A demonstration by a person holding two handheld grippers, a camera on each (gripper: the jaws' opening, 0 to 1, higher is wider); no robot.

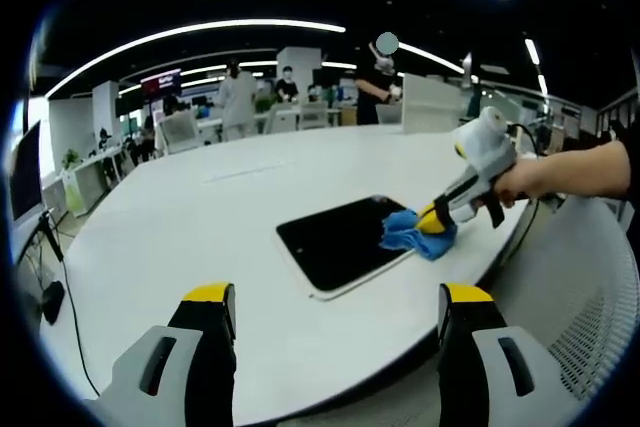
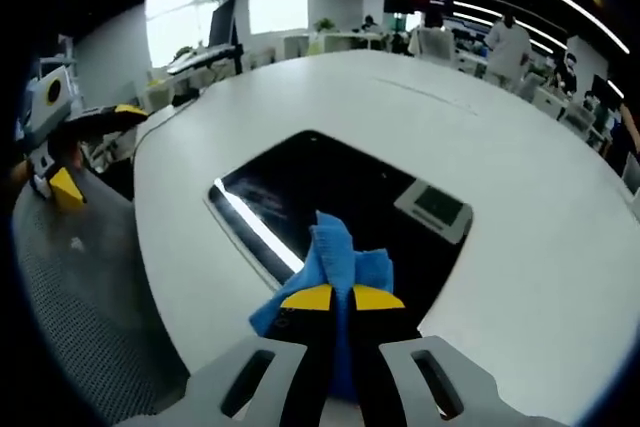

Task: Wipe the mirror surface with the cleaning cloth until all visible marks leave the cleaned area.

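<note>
The mirror (image 1: 345, 243) lies flat on the white worktop (image 1: 200, 237), near its edge. The right claw (image 2: 341, 297) is clenched on the blue cleaning cloth (image 2: 335, 252), pressing it against the mirror's edge nearest that claw. The left claw (image 1: 335, 297) hangs released, jaws wide apart, short of the worktop and well apart from the mirror.
</note>
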